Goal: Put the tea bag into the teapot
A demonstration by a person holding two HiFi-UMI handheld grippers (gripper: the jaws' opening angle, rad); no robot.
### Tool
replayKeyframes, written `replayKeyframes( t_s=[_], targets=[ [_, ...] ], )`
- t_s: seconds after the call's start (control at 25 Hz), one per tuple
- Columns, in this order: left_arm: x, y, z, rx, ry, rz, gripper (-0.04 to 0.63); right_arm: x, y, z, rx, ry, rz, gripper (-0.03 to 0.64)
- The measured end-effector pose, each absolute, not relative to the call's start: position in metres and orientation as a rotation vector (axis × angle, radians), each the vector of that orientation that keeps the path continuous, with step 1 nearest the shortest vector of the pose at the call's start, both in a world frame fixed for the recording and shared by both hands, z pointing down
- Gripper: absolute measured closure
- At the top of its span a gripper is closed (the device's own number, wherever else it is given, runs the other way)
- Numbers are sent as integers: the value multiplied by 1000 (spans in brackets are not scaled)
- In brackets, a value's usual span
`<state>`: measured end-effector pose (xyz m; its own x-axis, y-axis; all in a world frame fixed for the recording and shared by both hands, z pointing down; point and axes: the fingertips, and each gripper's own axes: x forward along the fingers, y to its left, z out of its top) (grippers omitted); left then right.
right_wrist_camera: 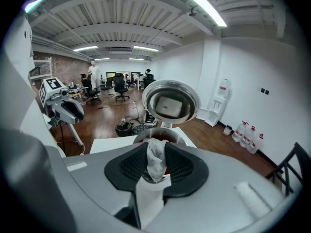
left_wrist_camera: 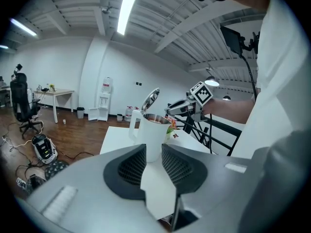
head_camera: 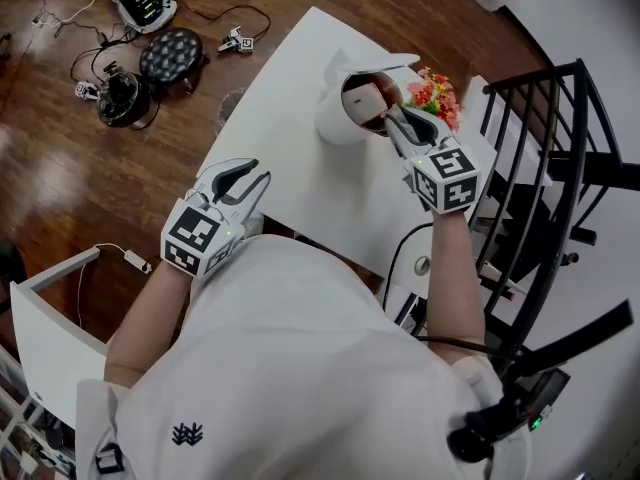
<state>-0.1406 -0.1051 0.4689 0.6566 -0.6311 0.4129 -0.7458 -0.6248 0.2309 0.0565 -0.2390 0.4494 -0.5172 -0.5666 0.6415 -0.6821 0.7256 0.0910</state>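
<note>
A white teapot (head_camera: pixel 345 118) stands on the white table (head_camera: pixel 290 168) with its hinged lid (head_camera: pixel 380 63) flipped up and dark liquid inside. My right gripper (head_camera: pixel 392 120) hovers at the pot's near rim, shut on a crumpled pale tea bag (right_wrist_camera: pixel 155 160) that hangs between the jaws just above the opening (right_wrist_camera: pixel 160 136). My left gripper (head_camera: pixel 245 180) rests low at the table's near left edge, open and holding nothing. From the left gripper view the teapot (left_wrist_camera: pixel 149 132) stands ahead, with the right gripper (left_wrist_camera: pixel 172 109) over it.
A small bunch of orange and pink flowers (head_camera: pixel 437 96) sits right beside the teapot. A black metal railing (head_camera: pixel 560 178) runs along the right. Lamps, cables and gear (head_camera: pixel 150 48) lie on the wooden floor to the left. Water bottles (right_wrist_camera: pixel 250 135) stand by the far wall.
</note>
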Motion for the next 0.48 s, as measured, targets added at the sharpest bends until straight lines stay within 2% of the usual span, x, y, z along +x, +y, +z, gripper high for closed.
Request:
replayKeyframes(
  t_s=[0.48],
  targets=[
    [-175,-92,472,2427,-1192,412,522,18,-268,465,860,-2265,188,515]
  ],
)
